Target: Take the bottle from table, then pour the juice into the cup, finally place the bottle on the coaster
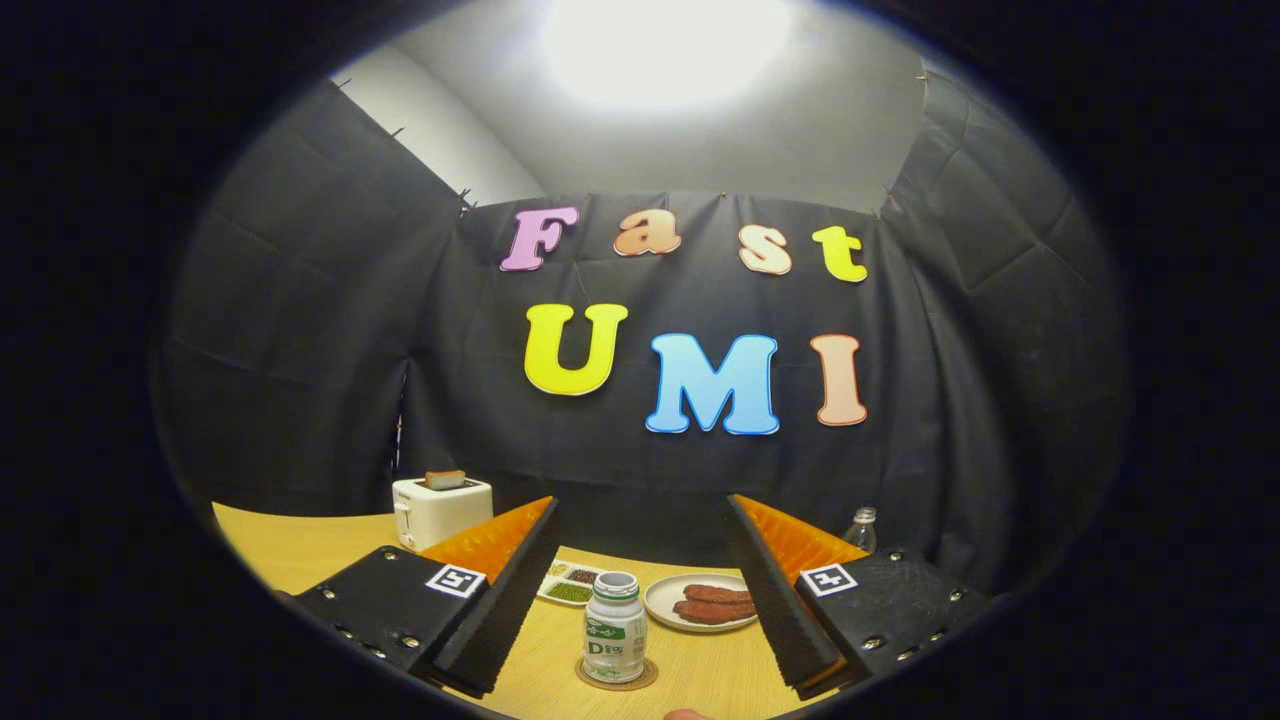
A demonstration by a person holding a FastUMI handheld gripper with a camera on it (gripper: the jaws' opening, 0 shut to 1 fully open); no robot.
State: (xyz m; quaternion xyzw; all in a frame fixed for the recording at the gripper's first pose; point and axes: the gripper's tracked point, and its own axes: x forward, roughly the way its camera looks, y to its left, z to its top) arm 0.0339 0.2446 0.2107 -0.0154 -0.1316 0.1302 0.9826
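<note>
A small white bottle (614, 640) with a green label and an open neck stands upright on a round brown coaster (617, 677) on the wooden table (300, 550). My gripper (640, 600) is open, its two fingers spread wide to either side of the bottle and not touching it. The bottle sits low between the fingers, close to the gripper.
Beyond the bottle lie a white plate (700, 602) with brown strips of food and a small divided dish (570, 583) of green and dark bits. A white toaster (440, 510) with bread stands at the far left. A clear bottle (862, 530) stands behind the right finger.
</note>
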